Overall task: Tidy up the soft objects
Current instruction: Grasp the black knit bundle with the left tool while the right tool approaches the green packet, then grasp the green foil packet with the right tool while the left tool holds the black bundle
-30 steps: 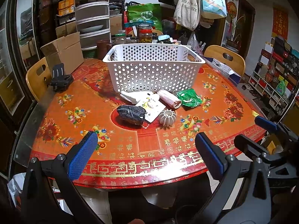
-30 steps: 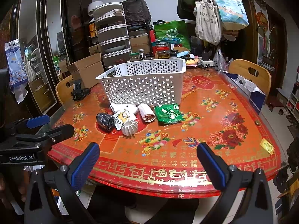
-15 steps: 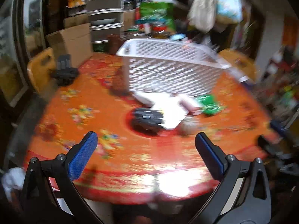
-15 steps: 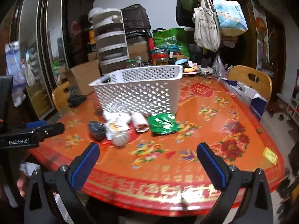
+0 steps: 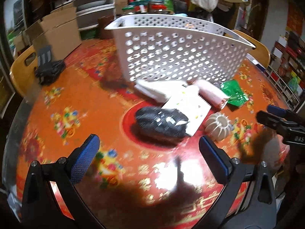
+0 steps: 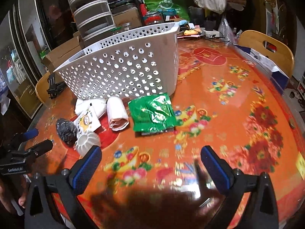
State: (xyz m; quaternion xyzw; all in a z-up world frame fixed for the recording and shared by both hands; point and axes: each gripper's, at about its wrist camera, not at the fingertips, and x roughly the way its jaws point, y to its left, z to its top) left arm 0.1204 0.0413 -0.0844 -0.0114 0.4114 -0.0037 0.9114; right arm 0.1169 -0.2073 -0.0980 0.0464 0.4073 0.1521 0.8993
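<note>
A white perforated basket (image 5: 177, 49) (image 6: 122, 66) stands on the red patterned table (image 5: 80, 99). In front of it lie a black bundle (image 5: 161, 122) (image 6: 65, 128), a white packet with a cartoon print (image 5: 187, 106) (image 6: 86, 121), a white folded cloth (image 5: 158, 89), a pink-white roll (image 5: 211, 94) (image 6: 117, 115), a green foil packet (image 5: 234, 93) (image 6: 153, 112) and a white ribbed ball (image 5: 219, 126) (image 6: 87, 142). My left gripper (image 5: 148, 164) is open, just short of the black bundle. My right gripper (image 6: 150, 169) is open, short of the green packet.
A black clamp-like object (image 5: 48, 67) lies at the table's left edge. Wooden chairs (image 6: 266, 49) stand around the table. Cardboard boxes (image 5: 55, 32), drawer units and jars stand behind the basket. A blue-white box (image 6: 270, 70) sits at the right edge.
Both grippers have moved forward over the table toward the pile of objects. Both stay open. The objects have not moved.
</note>
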